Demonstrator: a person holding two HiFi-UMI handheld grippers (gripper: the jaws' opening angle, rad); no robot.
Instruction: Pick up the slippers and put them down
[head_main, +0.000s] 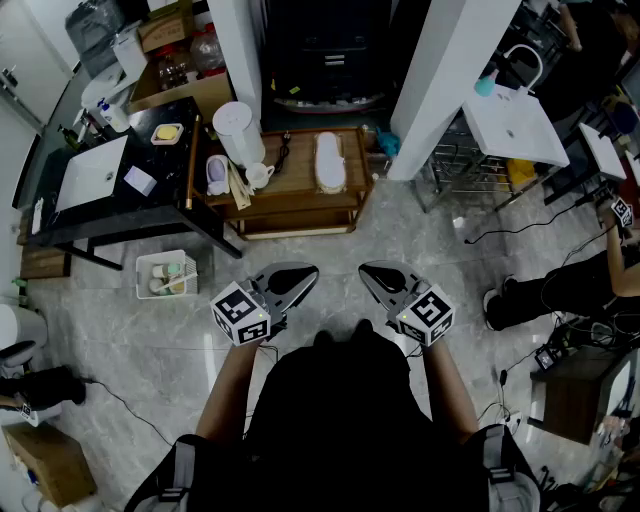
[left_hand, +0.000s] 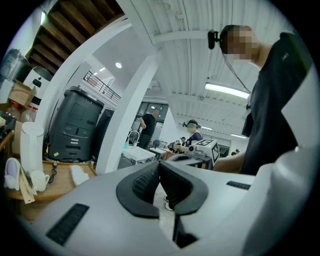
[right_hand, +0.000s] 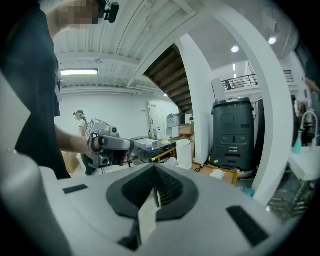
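A white slipper (head_main: 328, 160) lies on the low wooden table (head_main: 300, 205) ahead of me; a second, paler slipper (head_main: 217, 173) rests near the table's left end. My left gripper (head_main: 303, 274) and right gripper (head_main: 370, 272) hover side by side above the floor, well short of the table. Both are shut with nothing between the pads. In the left gripper view the shut left gripper (left_hand: 160, 169) faces sideways, with the white slipper (left_hand: 78, 175) at the left and the right gripper (left_hand: 201, 149) beyond. In the right gripper view the shut right gripper (right_hand: 153, 176) faces the left gripper (right_hand: 106, 145).
A tall white jug (head_main: 238, 130) and a cup stand on the wooden table. To its left are a black table (head_main: 120, 215) and a white basket (head_main: 165, 273) on the floor. A white pillar (head_main: 440, 70), a sink stand (head_main: 515, 125), a seated person (head_main: 560, 285) and floor cables lie to the right.
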